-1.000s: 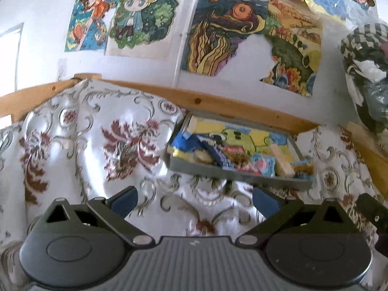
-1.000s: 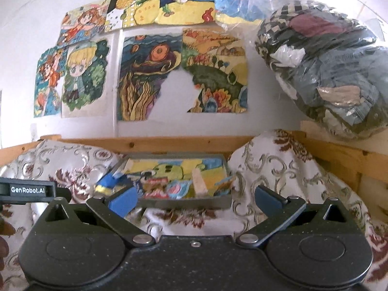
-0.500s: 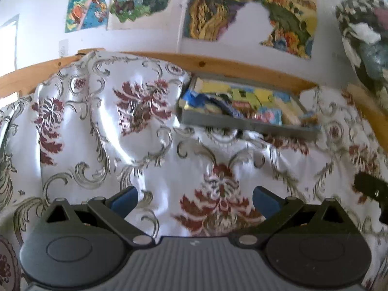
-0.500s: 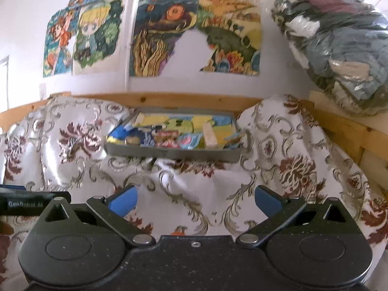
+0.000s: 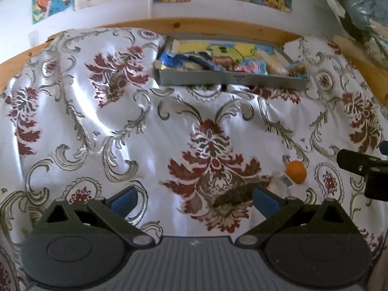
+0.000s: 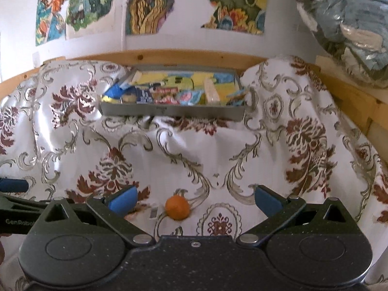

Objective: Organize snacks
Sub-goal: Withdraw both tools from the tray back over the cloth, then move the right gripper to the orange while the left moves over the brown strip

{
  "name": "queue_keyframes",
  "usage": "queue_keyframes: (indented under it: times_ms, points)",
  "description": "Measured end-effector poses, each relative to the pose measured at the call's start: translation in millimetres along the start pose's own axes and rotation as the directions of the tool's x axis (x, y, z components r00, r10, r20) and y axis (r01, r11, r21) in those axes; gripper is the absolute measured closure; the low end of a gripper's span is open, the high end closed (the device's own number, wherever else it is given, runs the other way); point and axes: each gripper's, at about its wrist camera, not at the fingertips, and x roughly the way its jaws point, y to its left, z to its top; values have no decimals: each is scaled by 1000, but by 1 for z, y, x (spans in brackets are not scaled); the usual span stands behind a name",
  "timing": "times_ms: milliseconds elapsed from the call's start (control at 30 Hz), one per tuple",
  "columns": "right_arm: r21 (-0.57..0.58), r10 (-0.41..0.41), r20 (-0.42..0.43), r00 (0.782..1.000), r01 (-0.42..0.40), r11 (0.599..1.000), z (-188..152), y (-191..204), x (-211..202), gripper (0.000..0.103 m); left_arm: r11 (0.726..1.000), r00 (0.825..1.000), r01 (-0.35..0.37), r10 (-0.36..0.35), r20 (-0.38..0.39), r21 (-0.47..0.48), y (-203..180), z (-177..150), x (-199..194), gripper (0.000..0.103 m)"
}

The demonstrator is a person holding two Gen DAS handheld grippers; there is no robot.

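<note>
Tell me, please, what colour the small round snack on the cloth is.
Orange round snack; right wrist view shows it best.

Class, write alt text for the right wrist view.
The open right gripper frames a small orange ball on a floral cloth. Behind it, a grey tray holds wrapped snacks, under drawings on the wall.

This is a home, by the look of it a bedroom. A satin floral bedspread point(image 6: 194, 150) (white, with dark red blooms and grey scrolls) lies rumpled over a bed edged by a pale wooden frame point(image 6: 169, 57). On the far wall, hand-coloured cartoon drawings point(image 6: 80, 4) are stuck up side by side, some torn. At the far right, a clear plastic bag of folded clothes point(image 6: 344, 24) sits on the frame's ledge.
</note>
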Motion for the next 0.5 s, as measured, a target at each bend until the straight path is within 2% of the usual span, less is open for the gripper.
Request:
queue_keyframes:
  times_ms: [233,500]
  points:
    - [-9,13,-76,997,-14,1000,-2,3,14,1,999,997,29,-26,-66,43,-1,5,21,0]
    - [39,32,-166,986,-25,999,-4,-1,34,1,993,996,43,-34,-88,110,-5,6,35,0]
